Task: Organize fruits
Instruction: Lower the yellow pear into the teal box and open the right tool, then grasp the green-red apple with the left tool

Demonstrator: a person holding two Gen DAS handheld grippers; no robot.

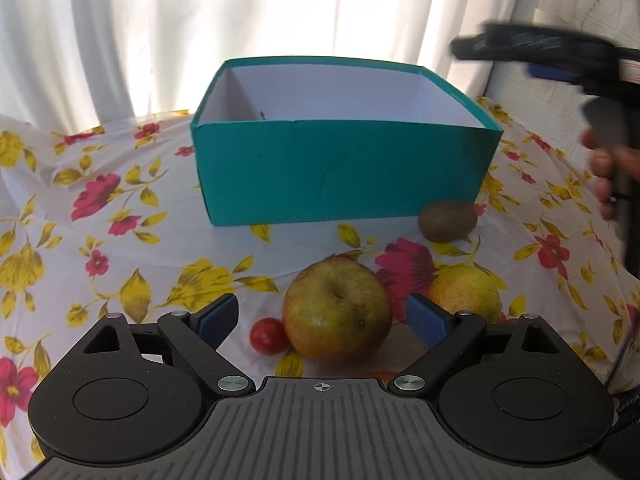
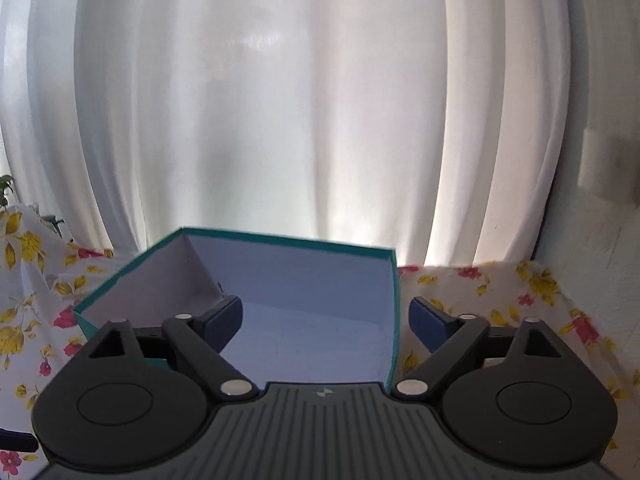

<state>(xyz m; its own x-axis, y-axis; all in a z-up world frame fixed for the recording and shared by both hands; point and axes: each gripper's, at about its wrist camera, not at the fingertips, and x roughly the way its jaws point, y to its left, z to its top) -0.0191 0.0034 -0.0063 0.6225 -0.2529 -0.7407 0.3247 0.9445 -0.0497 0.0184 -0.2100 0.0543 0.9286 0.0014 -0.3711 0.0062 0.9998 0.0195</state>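
- Left gripper (image 1: 323, 314) fills the bottom of its view, blue fingers (image 1: 218, 314) spread wide and holding nothing — the apple (image 1: 337, 310) sits right between them, untouched on either side as far as the view shows.
- Apple is yellow-green with a reddish blush, stem dimple turned up toward the camera, resting on the flowered cloth (image 1: 120, 240) that covers the table.
- Just left of the apple and touching it or nearly so, a small red tomato (image 1: 269, 336).
- Behind the apple to the right, a yellow fruit (image 1: 466, 290), partly hidden by the right finger; what kind it is, I can't tell.
- Further back, a brown kiwi (image 1: 448, 221) lies just beside the front right corner of the teal box (image 1: 340, 172).
- Box stands open, white inside, near the curtain (image 1: 280, 12) — only a small dark speck shows at its far wall.
- Over on the right edge of the left view, the right gripper (image 1: 540, 50) is up high and blurred, a hand (image 1: 604, 176) wrapped round its handle.
- Right gripper (image 2: 326, 320) from its own camera: fingers (image 2: 428, 322) spread apart, nothing between them, hanging over the box's (image 2: 394, 320) right side — one finger above the white interior, the other outside the teal wall over the cloth (image 2: 520, 320).
- No fruit shows in that view.
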